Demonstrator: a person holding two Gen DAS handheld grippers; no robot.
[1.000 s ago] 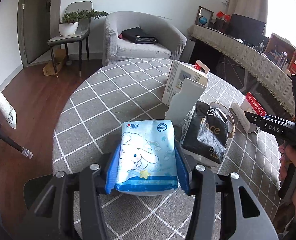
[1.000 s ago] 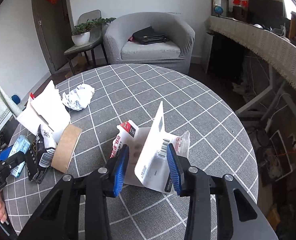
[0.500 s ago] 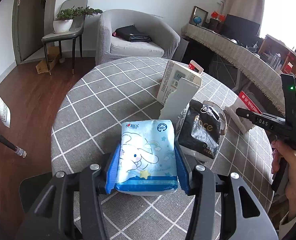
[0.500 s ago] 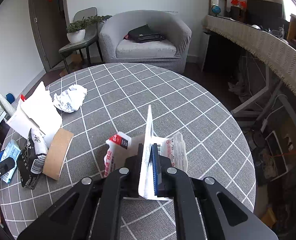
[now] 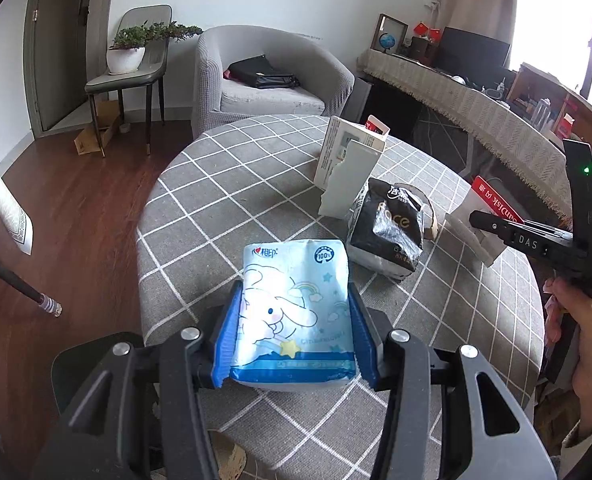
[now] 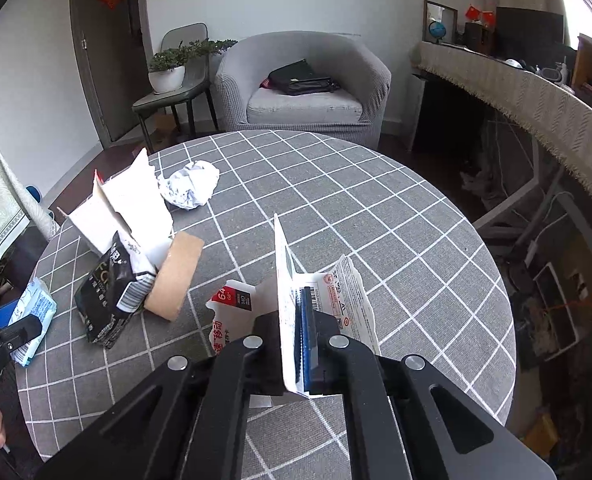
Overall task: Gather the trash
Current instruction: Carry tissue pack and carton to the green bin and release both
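While left gripper [image 5: 294,340] clamps tissue pack [image 5: 294,312], table edge [image 5: 152,320] near.

Left gripper [image 5: 294,332], right gripper [image 6: 296,344]: jaws clamped.

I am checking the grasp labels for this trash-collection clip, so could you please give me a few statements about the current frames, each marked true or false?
1. The left gripper is closed on the blue cartoon tissue pack. True.
2. The right gripper is wide open above the table. False: its pads pinch the torn white SanDisk card packaging.
3. The crumpled paper ball lies on the armchair. False: it lies on the grey checked tablecloth; the armchair holds a black bag.
4. The brown tape roll sits against the black tissue pack. True.
5. A potted plant stands on the chair beside the armchair. True.
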